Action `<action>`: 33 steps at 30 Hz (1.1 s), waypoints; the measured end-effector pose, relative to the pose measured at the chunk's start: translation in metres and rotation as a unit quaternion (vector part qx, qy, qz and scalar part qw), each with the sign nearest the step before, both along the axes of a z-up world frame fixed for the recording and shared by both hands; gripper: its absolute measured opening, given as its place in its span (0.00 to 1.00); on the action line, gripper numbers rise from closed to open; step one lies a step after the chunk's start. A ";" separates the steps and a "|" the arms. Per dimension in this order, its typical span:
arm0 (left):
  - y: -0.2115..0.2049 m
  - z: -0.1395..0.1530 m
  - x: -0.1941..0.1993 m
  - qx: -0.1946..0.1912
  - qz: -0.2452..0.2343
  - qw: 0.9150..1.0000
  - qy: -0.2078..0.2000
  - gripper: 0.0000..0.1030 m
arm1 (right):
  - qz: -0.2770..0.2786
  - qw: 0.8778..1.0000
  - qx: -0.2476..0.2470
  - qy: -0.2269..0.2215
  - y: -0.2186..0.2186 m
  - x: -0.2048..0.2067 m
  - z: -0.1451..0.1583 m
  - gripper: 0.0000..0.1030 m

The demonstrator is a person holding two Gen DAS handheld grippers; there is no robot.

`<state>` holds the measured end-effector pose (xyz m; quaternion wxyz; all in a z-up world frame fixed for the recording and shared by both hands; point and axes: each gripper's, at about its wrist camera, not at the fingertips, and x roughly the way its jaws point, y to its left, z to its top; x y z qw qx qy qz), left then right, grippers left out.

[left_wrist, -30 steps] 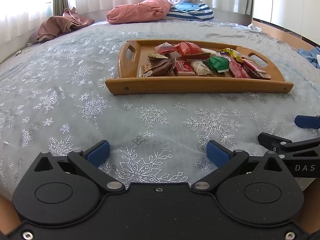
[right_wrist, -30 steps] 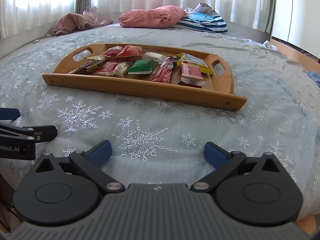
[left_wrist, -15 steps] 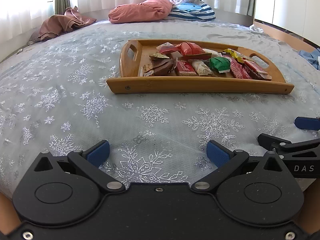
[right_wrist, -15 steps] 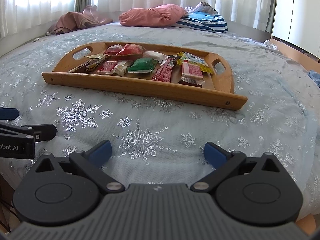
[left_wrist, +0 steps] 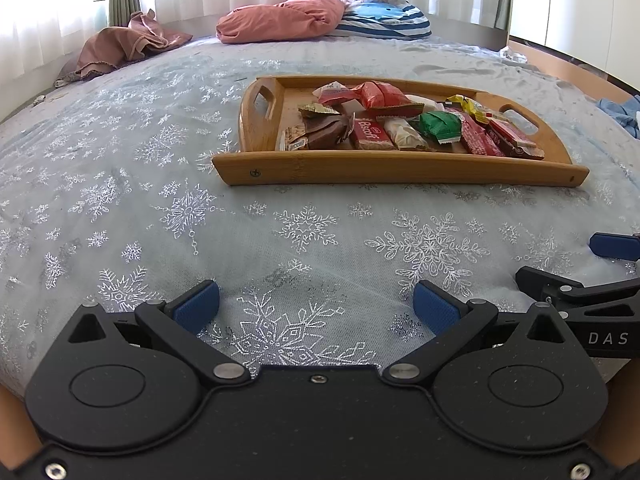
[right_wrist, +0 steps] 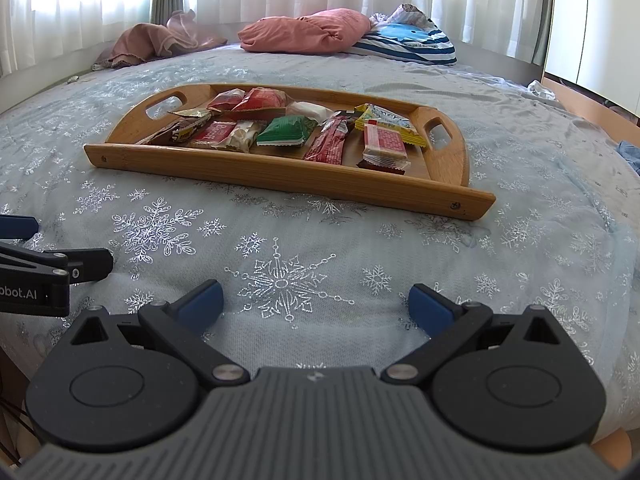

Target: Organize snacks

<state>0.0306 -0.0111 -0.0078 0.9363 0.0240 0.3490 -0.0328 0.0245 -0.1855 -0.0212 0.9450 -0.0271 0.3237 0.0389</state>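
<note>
I hold my left gripper (left_wrist: 316, 306) and my right gripper (right_wrist: 314, 306) low over the pale blue bedspread with silver snowflakes (left_wrist: 168, 208), side by side and well back from the work, so both cameras look straight at it. Both pairs of jaws stand wide apart and hold nothing; only cloth shows between the blue pads.

The shallow bamboo tray with cut-out handles (right_wrist: 280, 176) rests flat on the bed ahead of me, and every wrapped snack (right_wrist: 286, 130) I can see lies inside its rim, none on the cloth around it. They sit as a loose spread: a green packet (left_wrist: 440, 126) near the middle, a red biscuit pack (left_wrist: 372, 134) beside a brown wrapper (left_wrist: 324, 130), long red bars and a yellow packet toward the right handle. Some overlap and lie at angles. That would suit either a gathered heap waiting to be sorted or snacks already collected into the tray.
</note>
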 end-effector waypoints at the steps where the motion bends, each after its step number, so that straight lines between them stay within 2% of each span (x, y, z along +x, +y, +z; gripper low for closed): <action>1: 0.000 0.000 0.000 0.000 0.000 1.000 0.000 1.00 | 0.000 1.000 0.000 0.000 0.000 0.000 0.000 1.00; 33: 0.000 0.000 -0.003 0.001 -0.002 1.000 -0.008 1.00 | 0.000 1.000 -0.001 -0.002 0.000 -0.001 0.000 1.00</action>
